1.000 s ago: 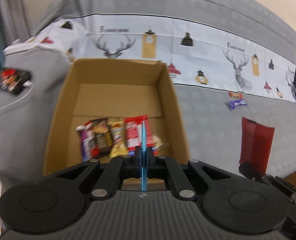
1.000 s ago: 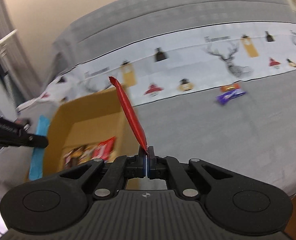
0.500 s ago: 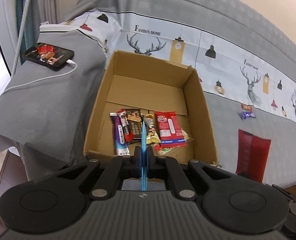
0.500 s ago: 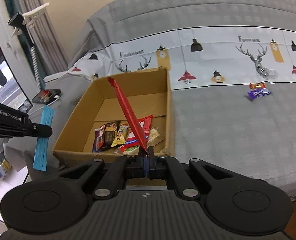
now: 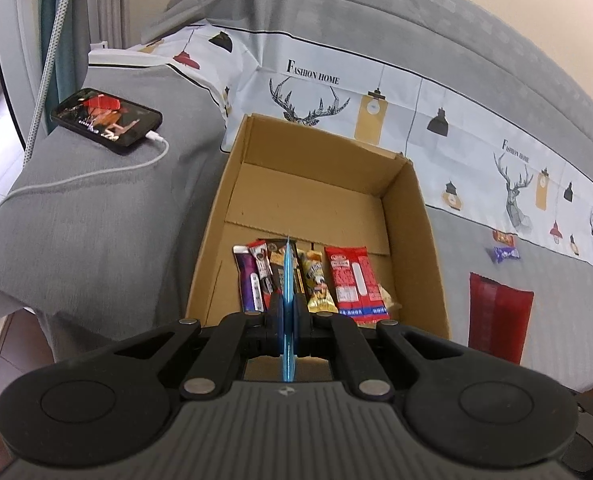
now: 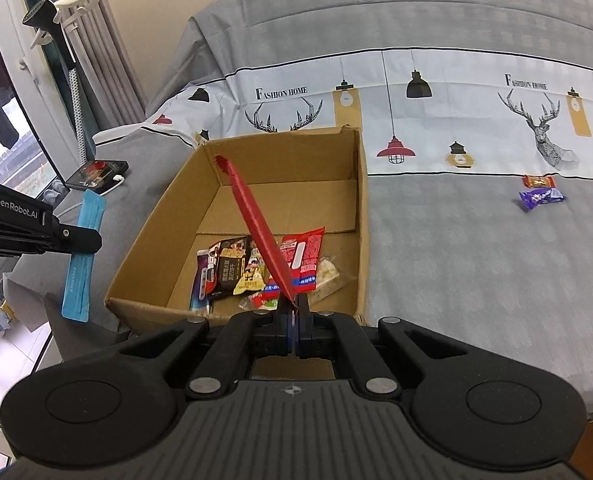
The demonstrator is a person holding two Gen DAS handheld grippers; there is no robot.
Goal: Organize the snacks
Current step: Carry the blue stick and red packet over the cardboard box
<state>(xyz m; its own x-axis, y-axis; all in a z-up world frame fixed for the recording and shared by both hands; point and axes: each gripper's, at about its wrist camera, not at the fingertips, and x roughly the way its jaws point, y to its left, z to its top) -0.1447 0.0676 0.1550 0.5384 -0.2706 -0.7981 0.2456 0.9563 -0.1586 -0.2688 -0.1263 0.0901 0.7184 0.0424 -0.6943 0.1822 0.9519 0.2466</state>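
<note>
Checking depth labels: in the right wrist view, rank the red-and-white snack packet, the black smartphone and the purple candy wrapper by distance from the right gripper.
1. Red-and-white snack packet, inside the box, just ahead of the right gripper.
2. Black smartphone, far left.
3. Purple candy wrapper, far right; too close to the phone to call.

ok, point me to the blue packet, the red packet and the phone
blue packet (image 6: 83, 256): right wrist view, middle of its flat face, clamped in the left gripper.
red packet (image 6: 261, 231): right wrist view, mid-length of its edge, held in the right gripper.
phone (image 5: 106, 121): left wrist view, centre of its lit screen.

Blue packet (image 5: 287, 280) between fingers (image 5: 277, 312) — above box (image 5: 428, 248)
</note>
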